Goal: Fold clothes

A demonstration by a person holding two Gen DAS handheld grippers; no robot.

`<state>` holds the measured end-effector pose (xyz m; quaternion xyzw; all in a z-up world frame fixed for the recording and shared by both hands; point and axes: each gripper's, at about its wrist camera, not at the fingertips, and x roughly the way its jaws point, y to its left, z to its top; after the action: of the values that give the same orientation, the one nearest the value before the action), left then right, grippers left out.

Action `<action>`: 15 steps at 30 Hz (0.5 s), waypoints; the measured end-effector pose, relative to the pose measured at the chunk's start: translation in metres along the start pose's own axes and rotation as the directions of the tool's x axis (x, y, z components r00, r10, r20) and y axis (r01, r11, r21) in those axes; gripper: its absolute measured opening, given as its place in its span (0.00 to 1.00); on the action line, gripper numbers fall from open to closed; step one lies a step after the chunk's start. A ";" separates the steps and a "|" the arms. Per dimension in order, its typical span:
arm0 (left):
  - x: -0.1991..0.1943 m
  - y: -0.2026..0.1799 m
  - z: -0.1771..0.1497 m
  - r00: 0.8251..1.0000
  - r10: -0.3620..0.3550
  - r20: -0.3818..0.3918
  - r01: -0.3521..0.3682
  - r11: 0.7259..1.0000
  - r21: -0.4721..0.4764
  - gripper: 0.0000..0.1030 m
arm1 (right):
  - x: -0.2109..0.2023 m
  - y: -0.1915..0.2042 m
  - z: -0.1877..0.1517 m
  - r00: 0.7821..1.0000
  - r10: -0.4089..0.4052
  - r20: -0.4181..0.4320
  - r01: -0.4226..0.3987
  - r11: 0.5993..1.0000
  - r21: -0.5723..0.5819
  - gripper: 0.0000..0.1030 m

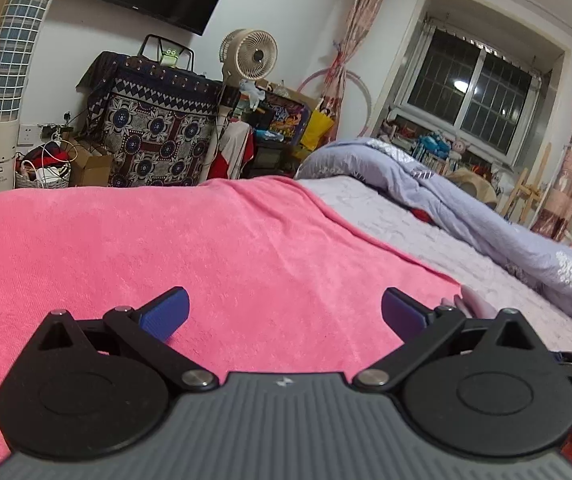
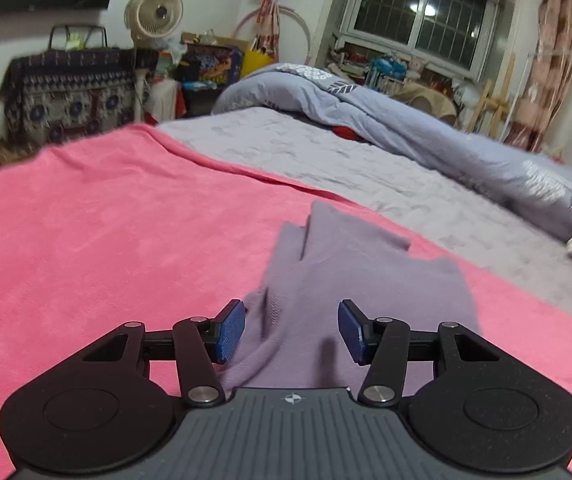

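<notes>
A lilac-grey garment (image 2: 350,264) lies crumpled on the pink towel (image 2: 125,240) that covers the near part of the bed. My right gripper (image 2: 292,330) hovers low over the garment's near end. Its blue pads (image 2: 229,330) stand apart with the cloth lying between them, and neither pad visibly presses on it. In the left wrist view my left gripper (image 1: 283,314) is wide open above the bare pink towel (image 1: 205,248), with nothing between its fingers. A small fold of the garment (image 1: 468,304) peeks out by its right finger.
A grey bedsheet (image 2: 346,160) lies beyond the towel, with a rolled lavender duvet (image 2: 426,128) along the far side. Past the bed stand a patterned-cloth-covered cabinet (image 1: 153,132), a fan (image 1: 251,56), a tower heater (image 1: 9,80), cluttered boxes and a barred window (image 1: 482,84).
</notes>
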<state>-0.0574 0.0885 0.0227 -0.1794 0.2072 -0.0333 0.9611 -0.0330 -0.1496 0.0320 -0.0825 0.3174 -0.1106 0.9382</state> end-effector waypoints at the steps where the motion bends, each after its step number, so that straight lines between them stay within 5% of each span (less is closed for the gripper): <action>1: 0.002 -0.003 -0.001 1.000 0.004 -0.006 -0.004 1.000 0.014 1.00 | 0.005 0.000 -0.002 1.000 0.002 -0.028 -0.002 1.000 -0.007 0.15; 6: 0.002 -0.017 -0.015 1.000 0.014 -0.019 -0.013 0.997 0.081 1.00 | -0.004 -0.011 0.003 1.000 0.006 -0.016 -0.005 0.998 0.059 0.06; 10: 0.005 -0.021 -0.020 0.999 0.025 -0.035 -0.022 0.995 0.095 1.00 | -0.032 -0.057 0.009 0.983 -0.170 0.066 0.159 0.977 0.145 0.05; 12: 0.006 -0.021 -0.021 0.999 0.028 -0.045 -0.024 0.996 0.089 0.99 | -0.052 -0.098 0.002 0.941 -0.327 0.088 0.307 0.934 0.185 0.04; 15: 0.009 -0.019 -0.022 0.997 0.037 -0.063 -0.031 0.996 0.082 0.99 | -0.095 -0.177 -0.027 0.820 -0.570 0.050 0.540 0.801 0.258 0.04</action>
<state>-0.0576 0.0623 0.0075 -0.1358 0.2396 -0.0311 0.9608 -0.1502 -0.2976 0.1053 -0.0683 0.2046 -0.4117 0.8854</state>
